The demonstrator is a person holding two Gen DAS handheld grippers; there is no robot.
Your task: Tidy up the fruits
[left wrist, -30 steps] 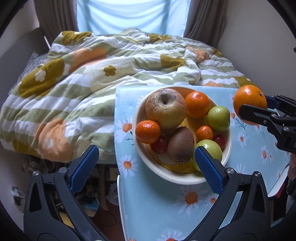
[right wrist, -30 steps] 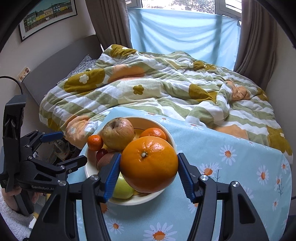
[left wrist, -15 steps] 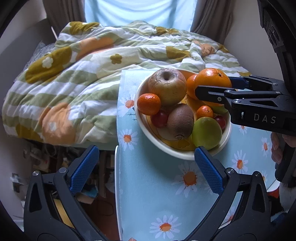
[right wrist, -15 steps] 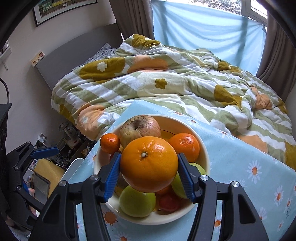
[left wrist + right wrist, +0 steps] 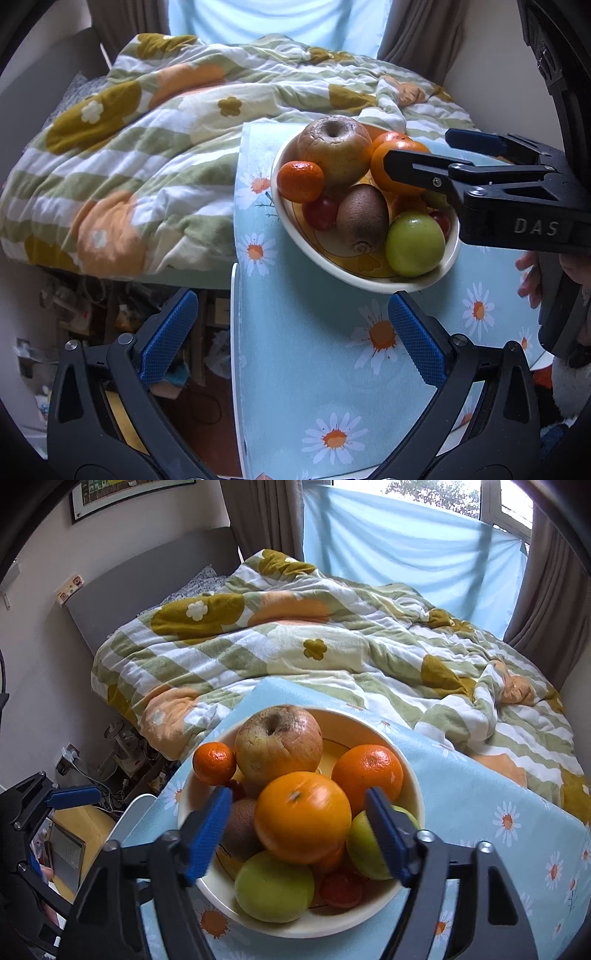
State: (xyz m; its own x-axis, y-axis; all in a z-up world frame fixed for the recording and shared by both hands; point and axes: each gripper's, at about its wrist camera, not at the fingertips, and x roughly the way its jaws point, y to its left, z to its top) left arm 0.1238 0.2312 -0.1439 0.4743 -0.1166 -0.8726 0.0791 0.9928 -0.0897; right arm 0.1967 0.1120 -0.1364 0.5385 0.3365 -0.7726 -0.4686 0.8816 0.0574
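The right tongs (image 5: 299, 823) have just been opening, pads clear of the big orange (image 5: 303, 816) now resting atop the bowl (image 5: 410, 775), while the left tongs (image 5: 288, 332) hang apart, empty, just beside the bowl.

- One bowl (image 5: 413, 775) on the worktop (image 5: 480, 812).
- One wrinkled apple (image 5: 277, 744).
- Two large oranges (image 5: 303, 816), side by side.
- One small mandarin (image 5: 214, 762); another is partly hidden beneath the fruit.
- Two green apples (image 5: 273, 886).
- One kiwi (image 5: 364, 216).
- Two small red fruits (image 5: 321, 212) are visible.
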